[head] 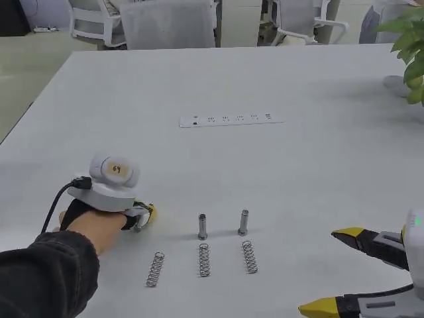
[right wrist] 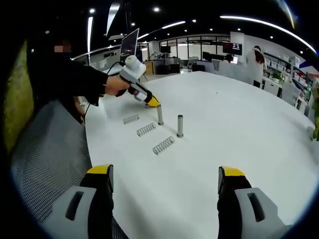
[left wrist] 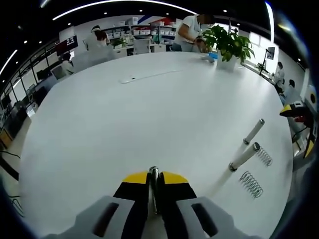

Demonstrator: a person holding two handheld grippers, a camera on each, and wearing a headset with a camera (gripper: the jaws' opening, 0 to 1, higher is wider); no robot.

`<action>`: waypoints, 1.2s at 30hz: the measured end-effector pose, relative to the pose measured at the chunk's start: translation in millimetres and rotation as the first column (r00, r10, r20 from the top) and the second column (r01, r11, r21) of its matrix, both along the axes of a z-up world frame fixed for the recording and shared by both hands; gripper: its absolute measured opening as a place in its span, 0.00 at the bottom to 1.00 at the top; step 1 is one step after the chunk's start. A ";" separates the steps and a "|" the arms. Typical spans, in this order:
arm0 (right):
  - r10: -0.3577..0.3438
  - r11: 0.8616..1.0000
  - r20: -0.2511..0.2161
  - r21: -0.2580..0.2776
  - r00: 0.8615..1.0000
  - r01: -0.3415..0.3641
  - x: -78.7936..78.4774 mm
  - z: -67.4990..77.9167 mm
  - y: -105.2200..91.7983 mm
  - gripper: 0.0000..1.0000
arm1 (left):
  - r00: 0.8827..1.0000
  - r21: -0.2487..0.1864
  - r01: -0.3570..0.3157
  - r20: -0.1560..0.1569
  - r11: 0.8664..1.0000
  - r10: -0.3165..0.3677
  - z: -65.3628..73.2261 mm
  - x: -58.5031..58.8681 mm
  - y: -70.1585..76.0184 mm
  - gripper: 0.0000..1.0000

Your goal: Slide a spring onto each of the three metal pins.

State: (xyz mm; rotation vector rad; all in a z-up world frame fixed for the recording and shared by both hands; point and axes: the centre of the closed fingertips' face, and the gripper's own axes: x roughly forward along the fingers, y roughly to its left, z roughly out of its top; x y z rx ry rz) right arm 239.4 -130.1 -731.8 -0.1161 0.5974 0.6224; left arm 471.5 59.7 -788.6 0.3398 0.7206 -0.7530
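Right gripper [head: 331, 270] sits nearest, its yellow-tipped jaws spread wide above the table [head: 218, 79], holding nothing; left gripper [head: 144, 213] is low at the table, left of two upright pins [head: 203, 226]; its own view reveals what the head view hides, jaws pinched on a third pin [left wrist: 154, 171]; three springs [head: 204, 259] lie flat in a row just in front of the pins.
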 end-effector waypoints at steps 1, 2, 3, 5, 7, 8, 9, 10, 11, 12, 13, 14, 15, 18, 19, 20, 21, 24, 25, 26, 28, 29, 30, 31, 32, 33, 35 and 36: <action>0.000 1.000 0.000 0.000 1.000 0.000 -0.1 -0.2 0.0 0.86 | 1.000 0.001 0.002 0.000 1.000 -0.002 -0.1 0.0 0.1 0.00; 0.000 1.000 -0.001 -0.001 1.000 0.000 -0.2 -0.2 -0.2 0.85 | 1.000 0.008 0.006 0.002 1.000 -0.006 -0.2 0.3 0.6 0.00; 0.001 1.000 -0.001 0.000 1.000 -0.001 -0.3 -0.2 -0.2 0.85 | 1.000 0.009 0.007 0.002 1.000 -0.007 -0.2 0.1 0.5 0.00; 0.000 1.000 -0.001 0.000 1.000 0.000 -0.2 0.0 -0.1 0.85 | 1.000 0.010 0.012 0.001 1.000 -0.012 -0.2 -0.3 0.0 0.01; 0.001 1.000 -0.001 0.000 1.000 -0.001 -0.2 0.0 0.0 0.85 | 1.000 0.013 0.018 0.002 1.000 -0.018 -0.1 -0.2 -0.7 0.03; 0.002 1.000 -0.001 0.001 1.000 -0.002 -0.2 -0.1 0.1 0.85 | 1.000 0.014 0.017 0.000 1.000 -0.017 0.0 0.5 -1.2 0.04; 0.002 1.000 -0.002 0.000 1.000 -0.002 -0.3 -0.3 0.1 0.85 | 1.000 0.015 0.018 -0.001 1.000 -0.018 -0.1 0.7 -1.5 0.04; 0.003 1.000 -0.004 0.000 1.000 -0.003 -0.3 -0.7 0.0 0.85 | 1.000 0.020 0.023 0.001 1.000 -0.023 -0.3 1.6 -2.0 0.04; 0.003 1.000 -0.005 0.000 1.000 -0.003 -0.3 -0.9 0.0 0.85 | 1.000 0.022 0.024 0.000 0.999 -0.024 0.0 1.8 -2.6 0.04; 0.003 1.000 -0.005 0.000 1.000 -0.003 -0.1 -1.0 -0.2 0.85 | 1.000 0.023 0.027 -0.002 0.999 -0.027 0.0 1.9 -3.1 0.03; 0.002 1.000 -0.004 0.000 1.000 -0.002 -0.1 -0.9 -0.5 0.85 | 1.000 0.027 0.031 -0.003 0.999 -0.031 -0.3 2.2 -3.9 0.03; 0.001 1.000 -0.005 0.002 1.000 -0.001 0.0 -0.8 -0.6 0.84 | 0.999 0.031 0.035 -0.001 0.999 -0.035 -0.1 2.2 -4.3 0.03; 0.000 1.000 -0.005 0.000 1.000 0.000 0.2 -1.0 -1.4 0.84 | 0.999 0.032 0.040 -0.004 0.999 -0.040 0.1 0.9 -5.3 0.02; 0.000 1.000 -0.007 -0.002 1.000 0.000 0.7 -1.5 -2.3 0.84 | 0.999 0.041 0.054 -0.001 0.998 -0.053 0.7 0.3 -7.3 0.01; 0.000 1.000 -0.005 -0.003 1.000 0.000 1.0 -1.5 -2.4 0.84 | 0.998 0.040 0.055 -0.002 0.998 -0.055 0.9 -0.5 -8.2 0.01; 0.000 1.000 -0.005 -0.001 1.000 0.000 1.2 -1.4 -2.2 0.84 | 0.998 0.038 0.056 -0.003 0.998 -0.056 0.9 -0.5 -8.7 0.01; -0.001 1.000 -0.005 -0.001 1.000 0.001 1.4 -1.5 -2.1 0.84 | 0.999 0.037 0.054 -0.003 0.998 -0.054 0.9 -0.2 -8.6 0.01; 0.001 1.000 -0.005 0.000 1.000 -0.001 1.8 -1.6 -1.7 0.84 | 0.999 0.035 0.054 -0.006 0.998 -0.054 1.0 -1.0 -9.1 0.00; 0.001 1.000 -0.004 0.000 1.000 -0.001 1.9 -1.5 -1.6 0.84 | 0.999 0.035 0.054 -0.008 0.998 -0.054 0.7 -0.6 -9.0 0.00; 0.000 1.000 -0.004 -0.001 1.000 0.000 1.9 -1.4 -1.7 0.84 | 0.999 0.035 0.054 -0.009 0.998 -0.054 0.7 -0.6 -9.0 0.00; 0.000 1.000 -0.002 -0.001 1.000 0.000 2.0 -1.0 -1.9 0.84 | 0.999 0.035 0.051 -0.014 0.998 -0.051 0.4 -1.0 -8.5 0.00; 0.000 1.000 -0.001 -0.001 1.000 0.000 2.1 -0.8 -2.0 0.84 | 0.999 0.035 0.051 -0.015 0.998 -0.050 0.4 -1.1 -8.4 0.00; -0.001 1.000 -0.001 -0.001 1.000 0.001 2.0 -0.6 -1.9 0.84 | 0.999 0.036 0.049 -0.018 0.998 -0.048 0.4 -1.6 -8.1 0.00; -0.001 1.000 0.001 -0.001 1.000 0.001 2.2 -0.2 -1.9 0.84 | 0.999 0.037 0.048 -0.020 0.998 -0.048 0.0 -1.1 -7.3 0.00; -0.001 1.000 0.001 -0.001 1.000 0.001 2.1 -0.1 -1.8 0.84 | 0.999 0.034 0.045 -0.022 0.998 -0.044 0.3 -1.2 -7.0 0.00; -0.001 1.000 0.001 0.000 1.000 0.001 2.1 -0.1 -1.7 0.84 | 0.999 0.033 0.044 -0.022 0.998 -0.044 0.6 -1.9 -6.8 0.00; 0.000 1.000 0.000 -0.003 1.000 0.000 2.1 -0.6 -1.4 0.84 | 0.999 0.032 0.043 -0.019 0.999 -0.043 1.6 -1.1 -6.2 0.00; 0.002 1.000 0.001 -0.002 1.000 -0.002 2.2 -0.4 -1.0 0.84 | 0.999 0.027 0.041 -0.020 0.999 -0.040 2.9 -0.7 -5.7 0.00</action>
